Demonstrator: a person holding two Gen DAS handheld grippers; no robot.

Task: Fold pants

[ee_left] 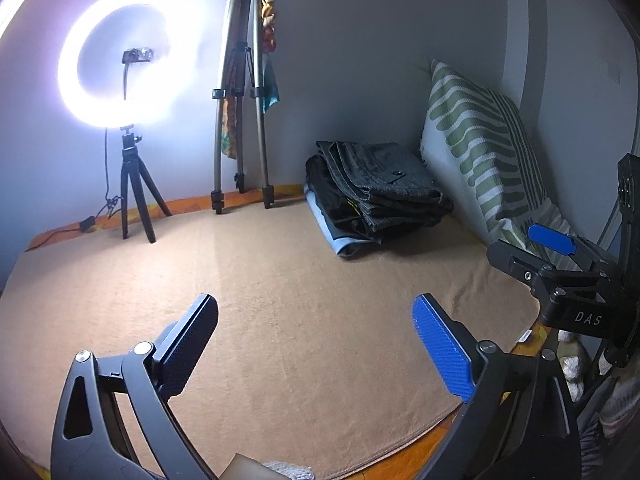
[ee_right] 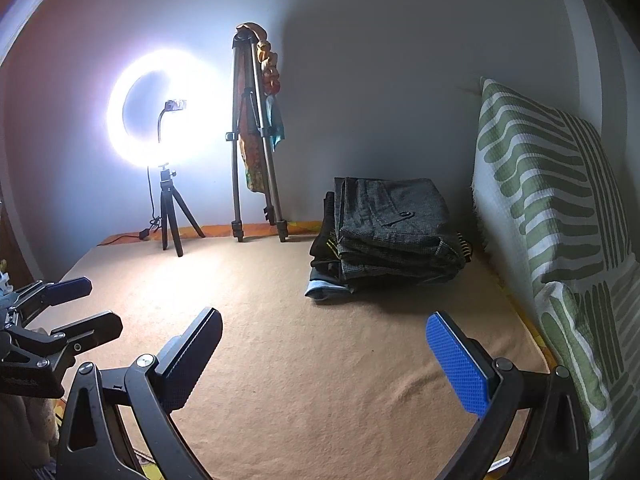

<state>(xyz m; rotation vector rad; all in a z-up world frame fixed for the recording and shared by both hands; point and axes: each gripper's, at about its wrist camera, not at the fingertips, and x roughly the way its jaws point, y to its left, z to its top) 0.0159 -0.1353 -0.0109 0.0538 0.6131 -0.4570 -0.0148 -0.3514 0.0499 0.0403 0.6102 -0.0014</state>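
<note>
Two hand-held grippers poised over a tan felt blanket (ee_right: 304,360) spread flat as a folding surface, with no garment between them. Left gripper (ee_left: 316,344) — black-and-blue rubber pads spread wide, nothing held. Right gripper (ee_right: 324,356) likewise agape and empty, seen again from the side at the right edge of the left wrist view, jaws apart there too.

Stack of folded dark grey and black pants (ee_right: 394,232), resting on a pale blue folded garment (ee_right: 322,287), parked at the far end of the blanket, just beside a green-and-white striped pillow (ee_right: 552,208) propped against the wall — apparently set well back to leave the working area free. Top pair neatly squared, button tab facing up.

White ring light on a small black tripod (ee_left: 120,60) aimed across the blanket, presumably to light the work; tall folded silver tripod draped with coloured cloth (ee_left: 242,96) leaning on the wall next to it, out of the way.

Judged from the layout: folding either finished or paused between garments, both tools at rest height, no unfolded pants in sight.
</note>
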